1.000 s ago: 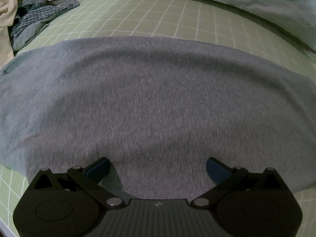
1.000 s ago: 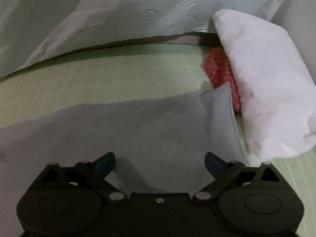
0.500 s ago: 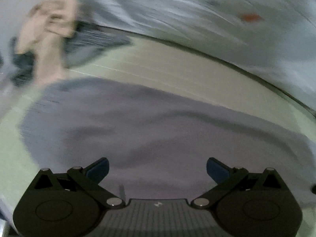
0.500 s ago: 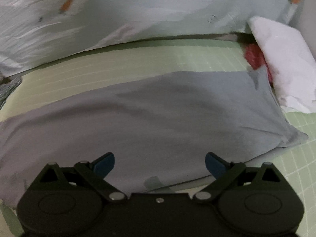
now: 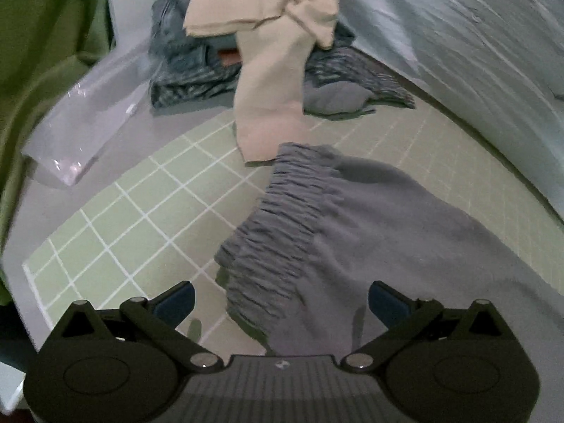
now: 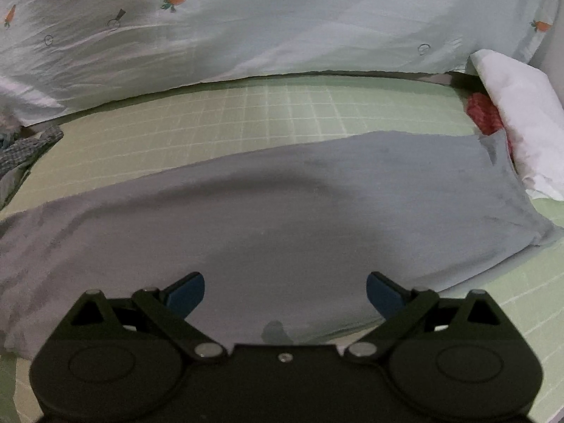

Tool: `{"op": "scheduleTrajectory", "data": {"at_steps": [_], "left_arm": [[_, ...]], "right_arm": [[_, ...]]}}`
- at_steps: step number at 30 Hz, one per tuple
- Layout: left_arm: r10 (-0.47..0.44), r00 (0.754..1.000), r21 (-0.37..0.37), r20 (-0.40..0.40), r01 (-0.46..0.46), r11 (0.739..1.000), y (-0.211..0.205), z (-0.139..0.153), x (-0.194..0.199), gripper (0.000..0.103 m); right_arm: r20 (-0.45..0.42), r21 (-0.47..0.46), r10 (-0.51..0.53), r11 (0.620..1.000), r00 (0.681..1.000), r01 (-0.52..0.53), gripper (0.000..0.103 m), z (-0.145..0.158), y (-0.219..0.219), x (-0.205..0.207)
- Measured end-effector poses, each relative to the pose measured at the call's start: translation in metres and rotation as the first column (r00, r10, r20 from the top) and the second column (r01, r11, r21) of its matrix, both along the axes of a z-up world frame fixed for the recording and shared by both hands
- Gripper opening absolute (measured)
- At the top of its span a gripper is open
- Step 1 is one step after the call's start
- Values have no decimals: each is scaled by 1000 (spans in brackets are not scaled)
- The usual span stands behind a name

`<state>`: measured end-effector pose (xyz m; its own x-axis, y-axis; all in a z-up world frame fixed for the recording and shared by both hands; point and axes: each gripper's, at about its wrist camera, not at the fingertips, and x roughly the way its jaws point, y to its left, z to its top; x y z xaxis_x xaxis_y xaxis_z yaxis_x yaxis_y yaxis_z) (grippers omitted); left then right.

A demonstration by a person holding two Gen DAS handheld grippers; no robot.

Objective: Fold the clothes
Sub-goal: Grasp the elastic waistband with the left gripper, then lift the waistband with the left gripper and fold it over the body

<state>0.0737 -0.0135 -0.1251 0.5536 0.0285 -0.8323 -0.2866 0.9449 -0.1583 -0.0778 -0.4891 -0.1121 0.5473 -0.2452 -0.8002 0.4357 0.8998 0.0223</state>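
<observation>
Jaws still wide, left now over waistband (image 5: 282,232)

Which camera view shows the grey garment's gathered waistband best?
The left wrist view: the gathered waistband lies sharp, just ahead of the open left gripper. The right wrist view shows only the grey garment as smooth cloth; its waistband end runs off at the left.

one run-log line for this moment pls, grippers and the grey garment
task: fold clothes | left gripper: open, over gathered waistband of grey fleece garment | right gripper: open, above garment | garment: flat on green grid mat, ungrasped
</observation>
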Motion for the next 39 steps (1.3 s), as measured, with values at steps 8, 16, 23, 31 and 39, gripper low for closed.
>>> {"op": "scheduleTrajectory", "data": {"at_steps": [8, 16, 23, 31, 39], "left_arm": [[-22, 1000, -117, -7, 21, 993, 15, -19, 20, 79], [-17, 999, -144, 52, 25, 989, 16, -13, 24, 41], [27, 996, -85, 79, -20, 996, 4, 8, 32, 18], [-189, 965, -9, 180, 194, 981, -100, 48, 30, 17], [-430, 891, 41, 142, 429, 902, -239, 36, 9, 16]], "right_arm": [[-56, 22, -56, 998, 997, 58, 99, -8, 23, 14], [-90, -3, -97, 995, 991, 97, 99, -12, 22, 9], [-89, 10, -154, 988, 984, 155, 99, -13, -3, -12], [-99, 55, -198, 978, 975, 204, 99, -18, -47, -30], [-84, 52, -196, 978, 977, 201, 99, -14, -99, -46]]}}
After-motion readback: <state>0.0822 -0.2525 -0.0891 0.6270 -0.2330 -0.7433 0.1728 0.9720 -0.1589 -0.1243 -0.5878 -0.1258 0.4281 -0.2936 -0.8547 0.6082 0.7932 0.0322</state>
